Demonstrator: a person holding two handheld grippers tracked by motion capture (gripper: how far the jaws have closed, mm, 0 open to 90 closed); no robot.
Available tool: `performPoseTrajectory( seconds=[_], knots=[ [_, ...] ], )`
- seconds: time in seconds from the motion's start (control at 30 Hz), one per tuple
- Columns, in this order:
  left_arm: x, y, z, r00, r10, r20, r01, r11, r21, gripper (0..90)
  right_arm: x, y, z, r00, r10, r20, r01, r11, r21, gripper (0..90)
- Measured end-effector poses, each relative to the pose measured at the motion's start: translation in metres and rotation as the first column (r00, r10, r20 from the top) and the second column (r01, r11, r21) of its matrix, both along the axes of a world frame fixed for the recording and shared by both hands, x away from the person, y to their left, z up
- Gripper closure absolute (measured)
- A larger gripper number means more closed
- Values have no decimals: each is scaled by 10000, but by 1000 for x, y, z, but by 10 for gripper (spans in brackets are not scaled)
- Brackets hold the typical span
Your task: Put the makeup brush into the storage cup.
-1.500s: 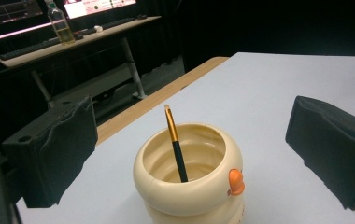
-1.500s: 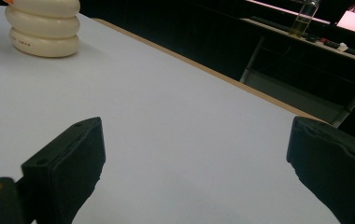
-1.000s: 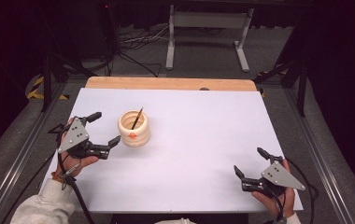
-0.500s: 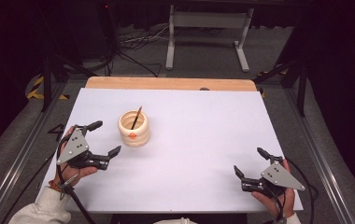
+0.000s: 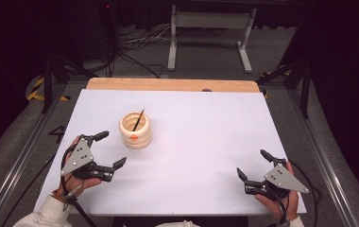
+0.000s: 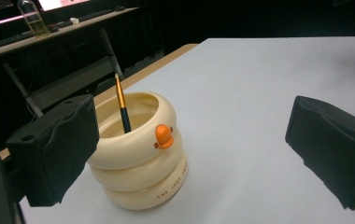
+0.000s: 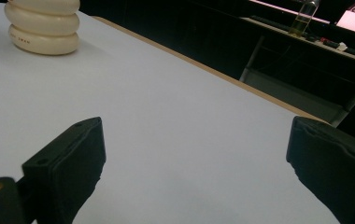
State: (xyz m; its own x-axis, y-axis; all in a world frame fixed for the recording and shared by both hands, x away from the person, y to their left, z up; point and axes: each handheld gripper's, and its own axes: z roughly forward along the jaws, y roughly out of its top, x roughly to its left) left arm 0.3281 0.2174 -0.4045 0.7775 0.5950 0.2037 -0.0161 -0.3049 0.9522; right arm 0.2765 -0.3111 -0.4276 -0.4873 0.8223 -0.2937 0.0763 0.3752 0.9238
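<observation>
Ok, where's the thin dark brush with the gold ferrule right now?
In the high view, the thin dark brush stands tilted inside the cream ringed duck-beak pot, left of centre on the white table, just beyond the open left gripper.

the cream ringed holder (image 6: 138,161) carries small dark capital lettering on its lowest ring; in the left gripper view it begins "the judy", and what follows curves out of sight. in the right gripper view the same lettering on the holder is too small to read
</observation>
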Motion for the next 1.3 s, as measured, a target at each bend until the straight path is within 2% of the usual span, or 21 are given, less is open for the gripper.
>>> performPoseTrajectory(
  seconds=[0.17,0.3,0.5,0.83,0.9,1.03,1.1,1.2,1.3],
  knots=[
    [-4,-2,-3,10000,-25,-33,25,10000,-8,37,0,1,0,10000,31,8,-31,10000,-41,50],
    [-7,-3,-7,9998,-7,-192,4,9999,-167,37,0,0,0,10000,8,-1,-8,10000,-42,51],
    [-12,-4,-15,9994,-91,-345,91,10000,3,37,0,0,-1,10000,46,-30,-47,10000,-50,51],
    [-19,-8,-31,9958,-169,-899,183,9997,141,43,0,1,-2,9999,102,-38,-102,9999,-100,49],
    [-22,-10,-34,9947,-197,-1007,197,9998,-8,48,-1,2,-2,9998,154,-79,-155,9998,-111,46],
    [-26,-12,-37,9950,-249,-966,264,9995,142,48,-2,9,-2,9994,339,-36,-340,9991,-245,44],
    [-28,-12,-37,9948,-281,-984,284,9996,15,48,-3,14,-3,9988,496,-49,-498,9982,-343,44],
    [-27,-13,-37,9949,-320,-960,328,9994,60,49,-4,24,-5,9975,698,-112,-703,9958,-581,46],
    [-26,-14,-38,9943,-352,-1011,363,9993,85,49,-3,32,-5,9970,754,-177,-763,9955,-567,49]
  ],
)
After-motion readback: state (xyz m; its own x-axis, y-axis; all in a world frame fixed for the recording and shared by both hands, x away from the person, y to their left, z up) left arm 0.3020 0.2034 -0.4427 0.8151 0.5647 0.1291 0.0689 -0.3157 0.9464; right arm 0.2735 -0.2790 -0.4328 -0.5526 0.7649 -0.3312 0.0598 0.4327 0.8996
